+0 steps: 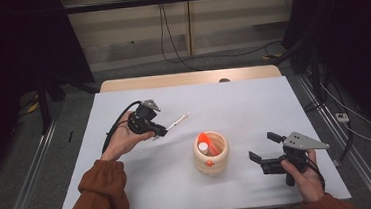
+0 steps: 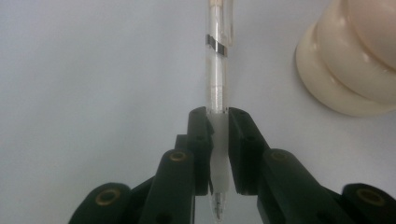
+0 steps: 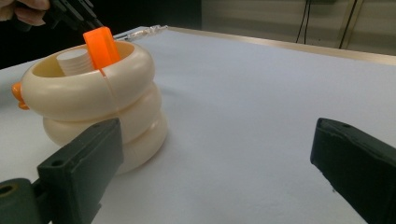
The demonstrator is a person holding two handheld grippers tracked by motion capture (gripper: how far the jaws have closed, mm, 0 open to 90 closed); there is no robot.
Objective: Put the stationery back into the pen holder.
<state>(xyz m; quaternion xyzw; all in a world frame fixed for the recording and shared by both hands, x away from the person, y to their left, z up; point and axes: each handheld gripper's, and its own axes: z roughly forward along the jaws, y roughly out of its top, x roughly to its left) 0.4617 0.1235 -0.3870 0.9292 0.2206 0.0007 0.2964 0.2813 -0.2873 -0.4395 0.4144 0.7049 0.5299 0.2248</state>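
Note:
A clear plastic pen [image 2: 217, 88] is clamped between the black jaws of my left gripper [image 2: 218, 140], gripped near its tip end, with its clip end pointing away. In the high view the left gripper [image 1: 161, 131] is held above the table's left half, and the pen [image 1: 178, 119] sticks out to the right. A cream ribbed holder [image 1: 211, 153] stands mid-table with an orange piece [image 3: 101, 45] and a white cylinder [image 3: 74, 60] inside. My right gripper [image 1: 263, 153] rests at the right, its jaws wide apart with nothing between them, facing the holder [image 3: 95, 109].
The white table top [image 1: 244, 110] has a wooden strip along its far edge [image 1: 186, 79]. Cables lie on the floor beyond, and dark curtains hang at both sides. Metal rails run along the table's left and right.

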